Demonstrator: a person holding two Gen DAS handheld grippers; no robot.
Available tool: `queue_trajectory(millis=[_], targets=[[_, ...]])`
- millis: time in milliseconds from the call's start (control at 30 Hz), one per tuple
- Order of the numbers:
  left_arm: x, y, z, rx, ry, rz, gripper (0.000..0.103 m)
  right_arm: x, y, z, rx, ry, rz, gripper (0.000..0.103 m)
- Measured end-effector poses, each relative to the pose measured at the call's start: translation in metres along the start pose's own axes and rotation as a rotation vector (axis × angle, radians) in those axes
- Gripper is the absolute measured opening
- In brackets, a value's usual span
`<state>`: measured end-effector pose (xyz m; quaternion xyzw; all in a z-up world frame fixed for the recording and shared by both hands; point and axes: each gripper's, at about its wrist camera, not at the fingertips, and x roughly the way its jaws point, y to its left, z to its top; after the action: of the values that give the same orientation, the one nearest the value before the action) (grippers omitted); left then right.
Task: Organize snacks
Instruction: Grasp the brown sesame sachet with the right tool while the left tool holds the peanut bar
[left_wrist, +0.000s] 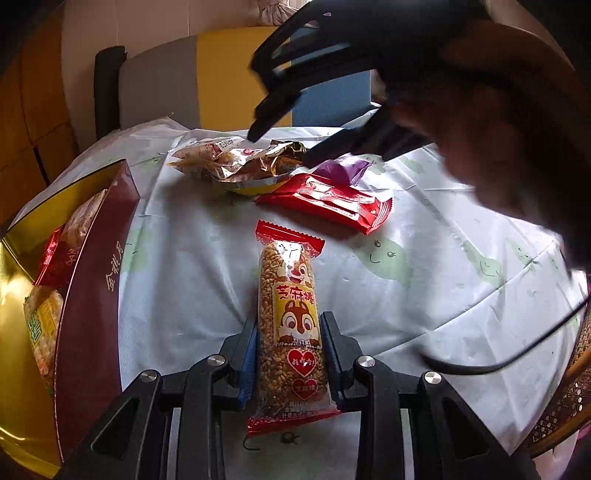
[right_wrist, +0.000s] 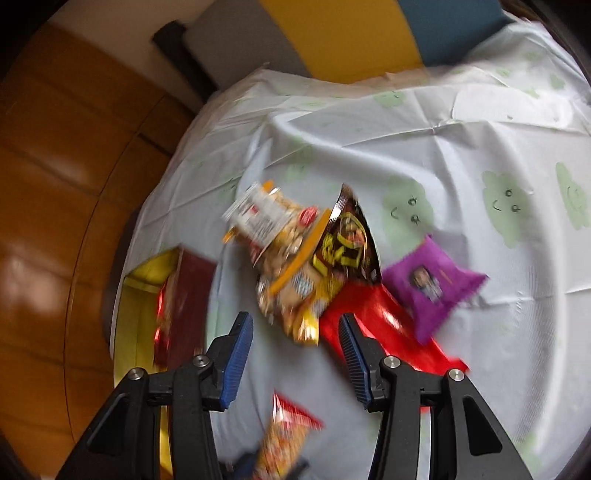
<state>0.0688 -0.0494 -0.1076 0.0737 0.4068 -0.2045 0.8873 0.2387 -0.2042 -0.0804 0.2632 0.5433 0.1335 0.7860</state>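
The clear-wrapped puffed-grain snack bar with red crimped ends (left_wrist: 290, 332) sits clamped in the left tongs (left_wrist: 290, 354) over the white-clothed counter (left_wrist: 424, 280). The dark-red box with gold lining (left_wrist: 92, 295) at left is cut off. The right tongs (right_wrist: 295, 347) stand apart, empty, above a blurred snack pile (right_wrist: 295, 258); a hand (left_wrist: 509, 122) hides the counter's right side.

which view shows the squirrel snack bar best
The left wrist view: the squirrel snack bar lies sharp and whole between the left gripper pads. The right wrist view catches only its blurred top end.
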Motion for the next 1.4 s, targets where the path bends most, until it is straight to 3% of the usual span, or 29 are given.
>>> queue_trajectory(millis=[167, 200, 267, 300, 600, 833, 1067, 1233, 1267, 1400], targets=[[-0.001, 0.003, 0.000, -0.008, -0.001, -0.013, 0.032, 0.032, 0.002, 0.016, 0.054, 0.005, -0.059, 0.050], [-0.002, 0.004, -0.001, -0.011, -0.002, -0.018, 0.032, 0.037, 0.004, 0.017, 0.035, 0.003, -0.078, 0.043], [-0.002, 0.004, -0.001, -0.011, -0.002, -0.021, 0.032, 0.042, 0.011, 0.017, -0.021, -0.016, -0.118, 0.036], [-0.002, 0.004, -0.001, -0.008, -0.004, -0.021, 0.032, 0.041, 0.016, 0.017, -0.054, -0.025, -0.125, 0.027], [-0.002, 0.001, 0.000, -0.005, -0.005, -0.017, 0.032, -0.009, 0.043, -0.010, -0.377, -0.037, -0.181, 0.017], [-0.002, -0.001, 0.001, -0.002, -0.006, -0.007, 0.032, -0.063, 0.007, -0.057, -0.464, 0.030, -0.202, 0.016], [-0.002, -0.003, 0.002, 0.004, 0.000, 0.010, 0.032, -0.072, -0.044, -0.081, -0.425, 0.076, -0.287, 0.016], [-0.001, -0.005, 0.002, 0.009, 0.007, 0.020, 0.032, -0.070, -0.068, -0.077, -0.341, 0.073, -0.209, 0.017], [-0.001, -0.005, 0.002, 0.010, 0.008, 0.022, 0.032, -0.070, -0.073, -0.076, -0.328, 0.074, -0.196, 0.019], [-0.002, -0.006, 0.002, 0.011, 0.008, 0.029, 0.032, -0.064, -0.075, -0.074, -0.314, 0.087, -0.196, 0.042]])
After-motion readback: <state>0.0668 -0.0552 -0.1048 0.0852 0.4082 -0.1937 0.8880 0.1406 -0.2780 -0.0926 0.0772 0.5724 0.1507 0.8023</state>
